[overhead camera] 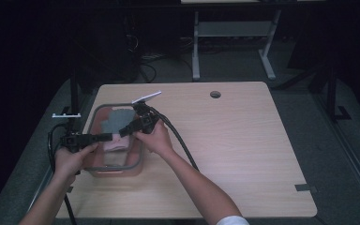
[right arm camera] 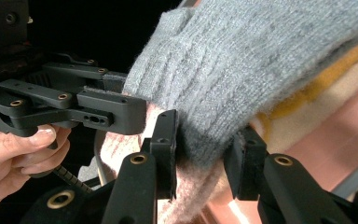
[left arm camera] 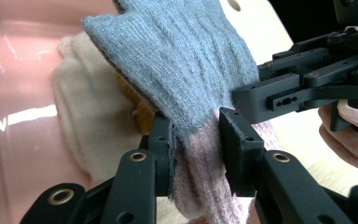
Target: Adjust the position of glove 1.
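Observation:
A grey knit piece (left arm camera: 177, 60) with a pink end (left arm camera: 200, 182) hangs over a pink bin (overhead camera: 117, 169) with a grey rim at the table's left. My left gripper (left arm camera: 196, 140) is shut on it where grey meets pink. The right gripper (right arm camera: 205, 154) is shut on the same piece close by, and its jaws face the left ones. In the high view the left gripper (overhead camera: 110, 137) and the right gripper (overhead camera: 124, 131) meet over the bin. Under the piece lie a cream knit item (left arm camera: 88, 116) and a yellow one (left arm camera: 142, 114).
The wooden table (overhead camera: 234, 140) stretches right of the bin, with a round cable hole (overhead camera: 215, 94) near its far edge and a dark tape patch (overhead camera: 305, 188) at its near right. A white desk frame (overhead camera: 196, 47) stands on the floor behind.

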A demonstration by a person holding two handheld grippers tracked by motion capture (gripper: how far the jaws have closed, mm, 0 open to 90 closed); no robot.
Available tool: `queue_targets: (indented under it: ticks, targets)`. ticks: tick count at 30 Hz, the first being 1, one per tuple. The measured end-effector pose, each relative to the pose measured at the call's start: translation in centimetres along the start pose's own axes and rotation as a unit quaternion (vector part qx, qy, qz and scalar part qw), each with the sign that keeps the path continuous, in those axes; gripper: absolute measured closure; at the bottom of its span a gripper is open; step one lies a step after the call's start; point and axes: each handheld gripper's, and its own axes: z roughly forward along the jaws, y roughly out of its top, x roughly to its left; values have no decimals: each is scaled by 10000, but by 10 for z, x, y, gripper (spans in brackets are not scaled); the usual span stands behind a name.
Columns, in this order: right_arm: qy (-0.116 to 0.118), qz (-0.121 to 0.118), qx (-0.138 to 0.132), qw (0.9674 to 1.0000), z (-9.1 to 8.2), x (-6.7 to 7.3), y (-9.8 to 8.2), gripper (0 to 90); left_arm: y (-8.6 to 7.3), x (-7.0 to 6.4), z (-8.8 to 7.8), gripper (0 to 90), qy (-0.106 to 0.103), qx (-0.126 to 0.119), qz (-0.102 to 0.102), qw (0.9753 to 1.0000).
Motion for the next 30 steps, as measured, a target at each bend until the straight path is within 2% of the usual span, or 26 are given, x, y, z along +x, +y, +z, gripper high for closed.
queue_targets:
  ticks: [2, 4, 9, 12, 18, 25, 29, 30]
  targets:
    - [-11, 13, 31, 10000, 4, -2, 0, 666, -2, 2, 2, 675, 4, -21, -104, 9999]
    - [-19, 25, 88, 10000, 6, -2, 0, 663, -3, 5, 2, 675, 26, 30, -80, 10000]
    - [-93, 20, 215, 9997, 11, -4, 0, 653, -7, 8, 5, 675, 95, 65, -190, 9998]
    - [-130, 75, 279, 9995, 13, -6, -1, 648, -9, 11, 5, 675, 165, 94, -152, 9997]
    - [-305, 47, 288, 9991, 9, -6, 0, 652, -12, 18, 8, 670, 436, 301, -167, 9985]
    - [-321, -17, 219, 9992, 0, -5, 0, 649, -11, 15, 12, 634, 684, 526, 87, 9962]
    - [-292, -57, 185, 9994, -3, -5, -1, 647, -9, 15, 9, 563, 776, 507, 124, 9956]
    - [-294, -6, 189, 9994, -4, -4, -1, 646, -8, 15, 8, 537, 801, 479, 108, 9956]
